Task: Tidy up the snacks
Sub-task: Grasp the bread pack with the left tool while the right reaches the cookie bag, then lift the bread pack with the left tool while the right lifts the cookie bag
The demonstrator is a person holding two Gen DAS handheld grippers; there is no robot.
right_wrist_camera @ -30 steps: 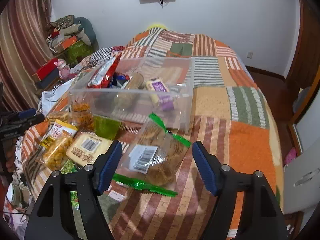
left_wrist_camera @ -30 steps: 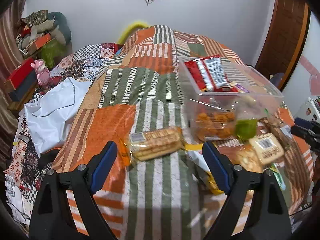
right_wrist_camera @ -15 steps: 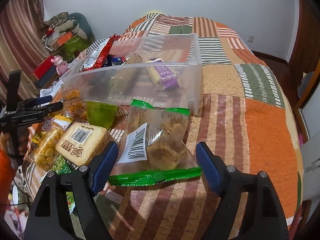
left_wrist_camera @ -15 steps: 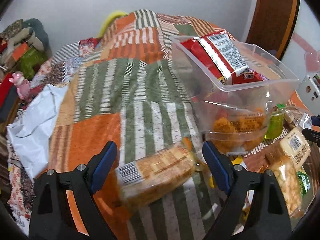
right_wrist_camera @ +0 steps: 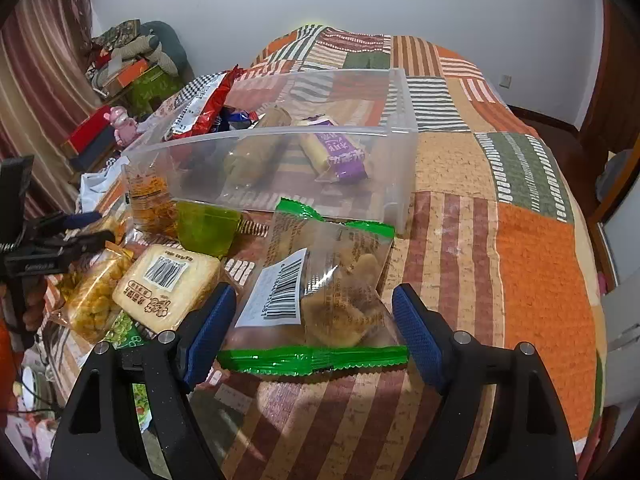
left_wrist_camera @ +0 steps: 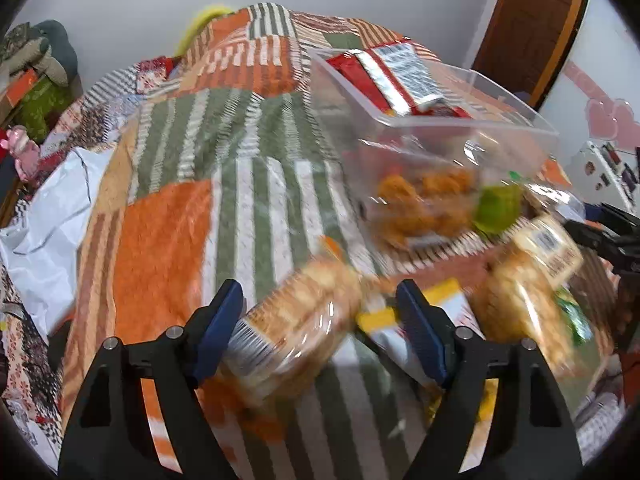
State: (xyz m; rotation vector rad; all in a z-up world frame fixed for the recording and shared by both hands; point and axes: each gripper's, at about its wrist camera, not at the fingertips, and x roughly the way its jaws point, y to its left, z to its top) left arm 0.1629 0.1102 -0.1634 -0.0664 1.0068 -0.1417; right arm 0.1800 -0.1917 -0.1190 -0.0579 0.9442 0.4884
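- Snacks lie scattered on a bed [right_wrist_camera: 532,264] with a patchwork quilt, in front of and inside a clear plastic bin [right_wrist_camera: 400,168].
- Left gripper [left_wrist_camera: 320,320]: jaws closing around a clear pack of biscuits [left_wrist_camera: 296,320]. The pack lies tilted between the blue pads; the left pad looks to be at its barcode end, the right pad stands apart. Picture blurred here, so contact is uncertain.
- Right gripper [right_wrist_camera: 312,328]: jaws wide, set either side of a green-edged clear bag of cookies [right_wrist_camera: 320,292] with a barcode label. Pads not pressing on it; the bag rests on the quilt just in front of the bin.
- Inside the bin: red chip bag [right_wrist_camera: 204,108] leaning over the left rim, purple-wrapped bar [right_wrist_camera: 340,152], a brownish roll-shaped pack [right_wrist_camera: 256,148].
- Left of the cookies: flat cake pack with barcode [right_wrist_camera: 168,292], bag of yellow puffs [right_wrist_camera: 92,300], green packet [right_wrist_camera: 204,228], orange snack bag [right_wrist_camera: 148,196] against the bin.
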